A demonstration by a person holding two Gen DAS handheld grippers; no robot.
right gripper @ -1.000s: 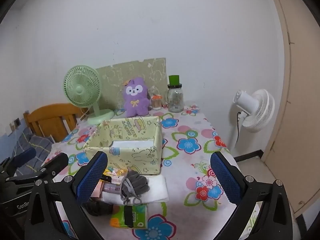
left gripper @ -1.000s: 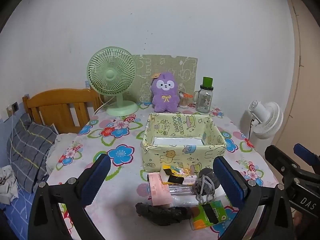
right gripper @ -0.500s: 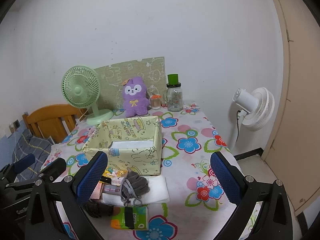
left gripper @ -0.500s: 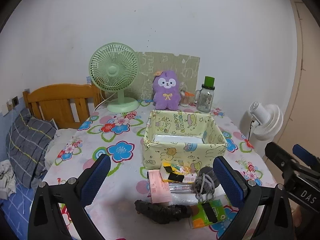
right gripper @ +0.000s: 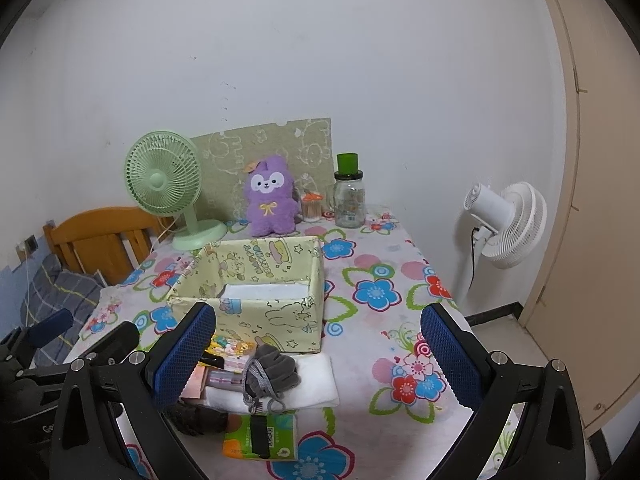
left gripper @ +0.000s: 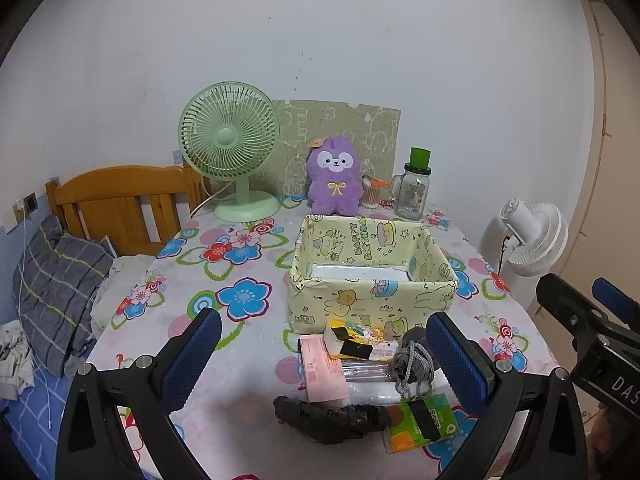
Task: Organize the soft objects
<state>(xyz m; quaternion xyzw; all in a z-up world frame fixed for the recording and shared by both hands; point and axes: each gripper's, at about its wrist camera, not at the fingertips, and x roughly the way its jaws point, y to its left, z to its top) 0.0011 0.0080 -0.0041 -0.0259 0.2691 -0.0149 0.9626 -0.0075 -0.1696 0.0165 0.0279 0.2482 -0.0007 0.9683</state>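
Left wrist: left gripper (left gripper: 322, 354) gapes above grey glove (left gripper: 412, 360).

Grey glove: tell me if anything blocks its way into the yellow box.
Nothing visible does. The grey glove lies on top of the pile just in front of the yellow box, whose top is open.

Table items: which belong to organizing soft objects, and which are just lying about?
Job:
yellow fabric box
grey glove
dark glove
white cloth
tissue pack
pink packet

Lying about:
green fan
purple plush
glass jar
white fan
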